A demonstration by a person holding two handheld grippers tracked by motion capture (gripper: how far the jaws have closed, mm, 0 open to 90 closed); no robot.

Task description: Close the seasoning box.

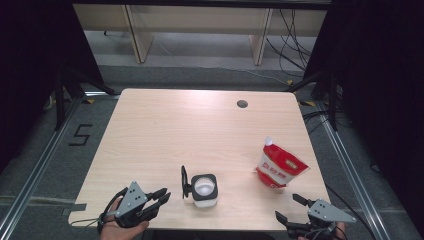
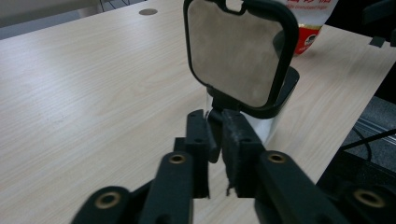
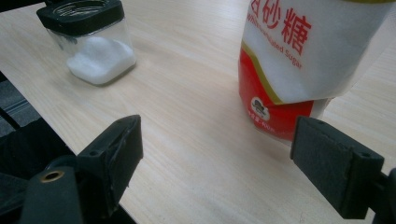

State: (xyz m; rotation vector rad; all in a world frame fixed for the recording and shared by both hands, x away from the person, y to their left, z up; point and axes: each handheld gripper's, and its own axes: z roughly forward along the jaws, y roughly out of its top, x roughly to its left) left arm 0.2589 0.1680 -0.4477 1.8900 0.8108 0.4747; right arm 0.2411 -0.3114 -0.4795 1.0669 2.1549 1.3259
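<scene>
A small clear jar (image 1: pixel 204 190) with white grains and a black rim stands near the table's front edge, its flip lid (image 1: pixel 184 181) raised upright on its left side. My left gripper (image 1: pixel 164 196) lies just left of it, jaws nearly together. In the left gripper view the gripper (image 2: pixel 215 116) points at the hinge below the lid (image 2: pixel 236 51); whether the tips touch it I cannot tell. A red and white sugar bag (image 1: pixel 277 167) stands at the right. My right gripper (image 1: pixel 286 206) is open in front of the bag (image 3: pixel 299 60), apart from it, with the jar (image 3: pixel 93 51) far to its left.
The light wooden table (image 1: pixel 175 130) has a round cable hole (image 1: pixel 242 104) near its far edge. Dark curtains and stand legs flank the table. Both grippers sit close to the front edge.
</scene>
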